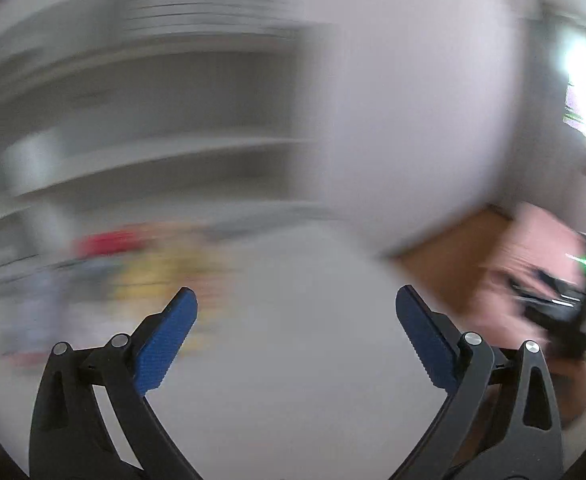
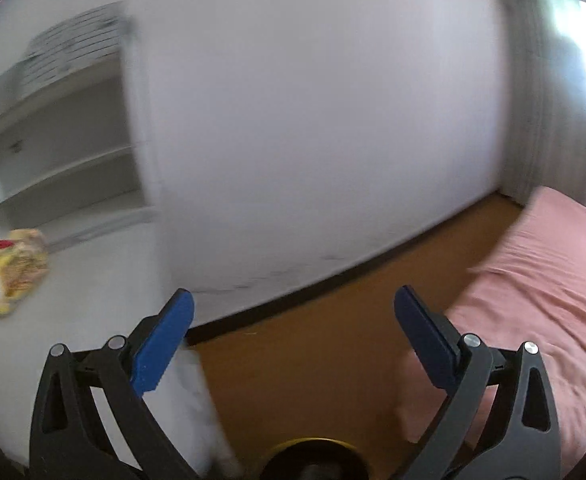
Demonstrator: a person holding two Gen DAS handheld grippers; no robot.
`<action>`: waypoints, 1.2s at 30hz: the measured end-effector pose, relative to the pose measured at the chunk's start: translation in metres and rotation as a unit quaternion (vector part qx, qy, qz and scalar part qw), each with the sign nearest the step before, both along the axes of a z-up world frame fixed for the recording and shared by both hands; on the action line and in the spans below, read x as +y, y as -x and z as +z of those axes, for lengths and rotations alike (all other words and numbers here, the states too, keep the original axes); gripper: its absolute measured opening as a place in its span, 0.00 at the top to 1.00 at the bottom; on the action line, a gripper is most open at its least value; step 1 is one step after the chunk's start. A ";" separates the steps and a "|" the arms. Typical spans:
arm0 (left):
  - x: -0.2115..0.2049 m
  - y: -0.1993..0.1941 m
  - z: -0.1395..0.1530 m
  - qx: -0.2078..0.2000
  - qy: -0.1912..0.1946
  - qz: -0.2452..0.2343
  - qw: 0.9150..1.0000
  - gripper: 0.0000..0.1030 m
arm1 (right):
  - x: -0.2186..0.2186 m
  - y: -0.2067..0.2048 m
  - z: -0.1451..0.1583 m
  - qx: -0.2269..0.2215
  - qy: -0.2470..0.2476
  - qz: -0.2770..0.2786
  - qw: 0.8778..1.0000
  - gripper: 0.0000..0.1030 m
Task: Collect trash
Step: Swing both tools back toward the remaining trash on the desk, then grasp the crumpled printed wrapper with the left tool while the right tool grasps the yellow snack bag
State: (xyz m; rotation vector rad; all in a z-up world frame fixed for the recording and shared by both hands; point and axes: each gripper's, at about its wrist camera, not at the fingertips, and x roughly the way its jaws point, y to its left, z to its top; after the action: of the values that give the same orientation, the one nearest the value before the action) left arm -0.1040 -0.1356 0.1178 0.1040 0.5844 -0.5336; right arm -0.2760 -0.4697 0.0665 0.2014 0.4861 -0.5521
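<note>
My left gripper [image 1: 296,300] is open and empty above a white table [image 1: 293,360]; the left wrist view is heavily blurred. Blurred trash, yellow [image 1: 165,272] and red [image 1: 109,242], lies on the table far left of the gripper. My right gripper [image 2: 293,300] is open and empty, over the table's right edge and the floor. In the right wrist view a yellow crumpled wrapper [image 2: 15,268] with something red [image 2: 3,245] behind it lies on the white table [image 2: 85,300] at the far left, well away from the gripper. A round yellow-rimmed container [image 2: 313,446] shows at the bottom edge.
A white wall [image 2: 313,140] stands ahead. White shelves [image 2: 53,152] rise behind the table. A brown floor [image 2: 313,340] runs to a bed with a pink sheet [image 2: 533,300] on the right. A dark blurred object [image 1: 557,304] shows over the pink sheet [image 1: 533,240].
</note>
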 end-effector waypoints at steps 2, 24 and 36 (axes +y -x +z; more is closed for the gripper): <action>0.068 -0.025 -0.005 0.002 -0.028 0.096 0.995 0.06 | 0.030 -0.029 -0.001 0.003 0.000 0.038 0.999 0.05; 0.233 -0.107 -0.078 0.092 -0.090 0.149 0.980 0.06 | 0.233 -0.176 0.006 0.052 -0.025 0.215 0.975 0.06; 0.204 -0.108 -0.057 0.064 -0.053 0.078 0.994 0.07 | 0.260 -0.206 0.016 0.047 -0.026 0.234 0.971 0.06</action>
State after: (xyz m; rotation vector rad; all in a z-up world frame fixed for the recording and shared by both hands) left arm 0.0036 0.0682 0.0607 0.1242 0.7394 -0.3595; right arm -0.0698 -0.2102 0.0827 0.1039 0.6184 -0.0864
